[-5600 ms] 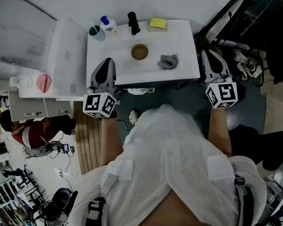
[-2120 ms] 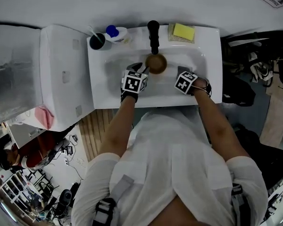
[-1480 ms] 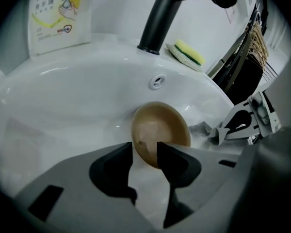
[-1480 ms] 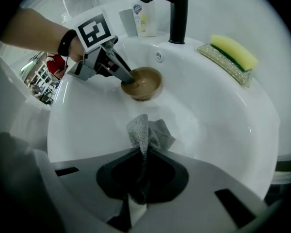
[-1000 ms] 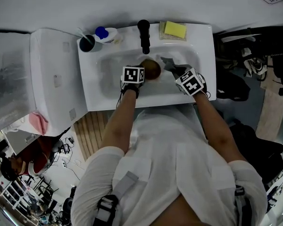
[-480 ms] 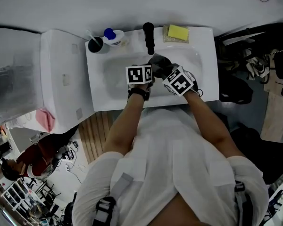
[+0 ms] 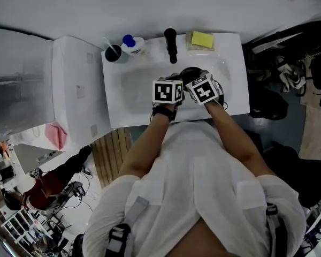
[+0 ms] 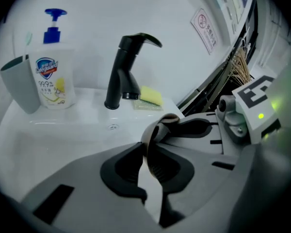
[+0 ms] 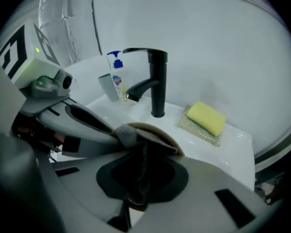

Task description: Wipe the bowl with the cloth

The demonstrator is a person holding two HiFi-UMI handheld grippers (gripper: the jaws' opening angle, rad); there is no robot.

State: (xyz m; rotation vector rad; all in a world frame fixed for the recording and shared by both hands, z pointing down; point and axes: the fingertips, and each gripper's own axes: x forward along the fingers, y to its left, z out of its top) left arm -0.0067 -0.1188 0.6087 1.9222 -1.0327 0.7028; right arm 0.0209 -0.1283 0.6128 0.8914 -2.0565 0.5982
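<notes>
The bowl (image 8: 153, 130) seems light, stiff and a little slippery, so I judge its thin rim the best place to hold. My left gripper (image 8: 146, 155) pinches this rim, though its jaws have just been opening slightly. My right gripper (image 9: 139, 166) is closed tight on the soft cloth (image 9: 128, 136), which touches the bowl. Both hang above the white sink (image 7: 131, 84), near the black faucet (image 7: 170, 44).
</notes>
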